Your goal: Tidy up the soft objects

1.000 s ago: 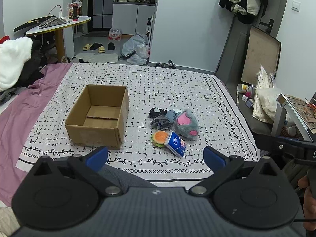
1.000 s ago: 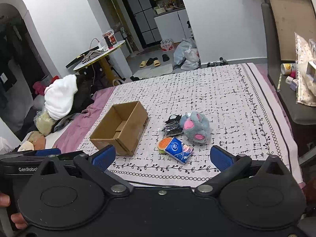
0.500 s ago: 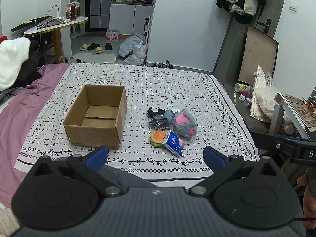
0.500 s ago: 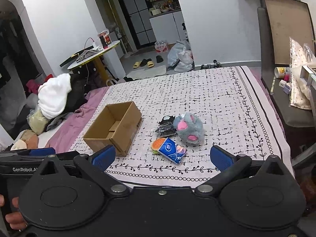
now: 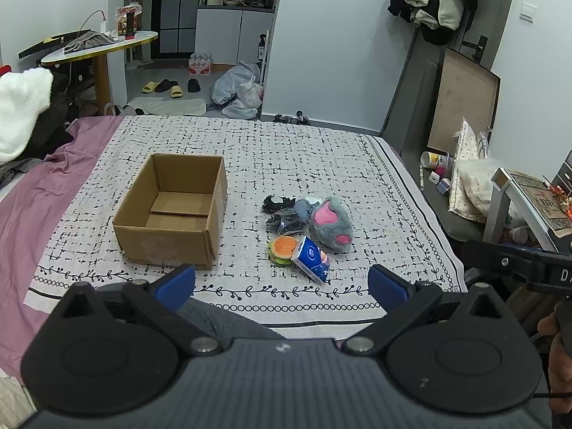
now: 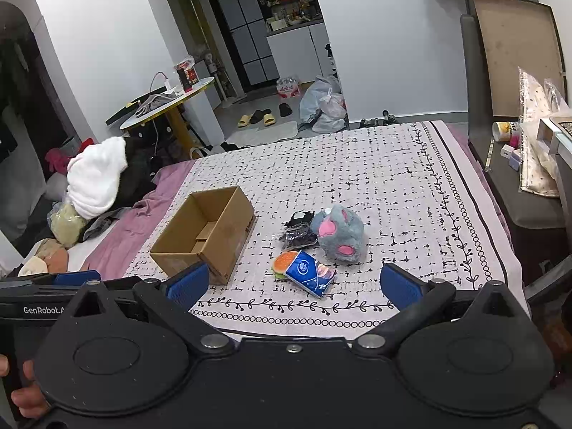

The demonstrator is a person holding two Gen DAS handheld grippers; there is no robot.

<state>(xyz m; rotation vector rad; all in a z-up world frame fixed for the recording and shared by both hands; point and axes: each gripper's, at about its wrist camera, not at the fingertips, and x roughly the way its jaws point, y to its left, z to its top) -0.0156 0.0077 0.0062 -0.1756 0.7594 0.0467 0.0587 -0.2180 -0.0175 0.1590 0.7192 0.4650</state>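
A small cluster of soft objects sits at centre frame on a black-and-white patterned bedspread (image 5: 304,150): a grey plush mouse with pink ears (image 5: 330,222), a round orange burger-shaped toy (image 5: 282,248), a blue tissue packet (image 5: 311,258) leaning on the burger toy, and dark crinkly packets (image 5: 284,214) behind. An open, empty brown cardboard box (image 5: 171,211) stands apart to their left. Bare bedspread surrounds the cluster, with its bordered edge along the lower frame. The left gripper (image 5: 282,286) and right gripper (image 6: 293,284) hang at the bottom, blue-padded fingers spread wide, holding nothing.
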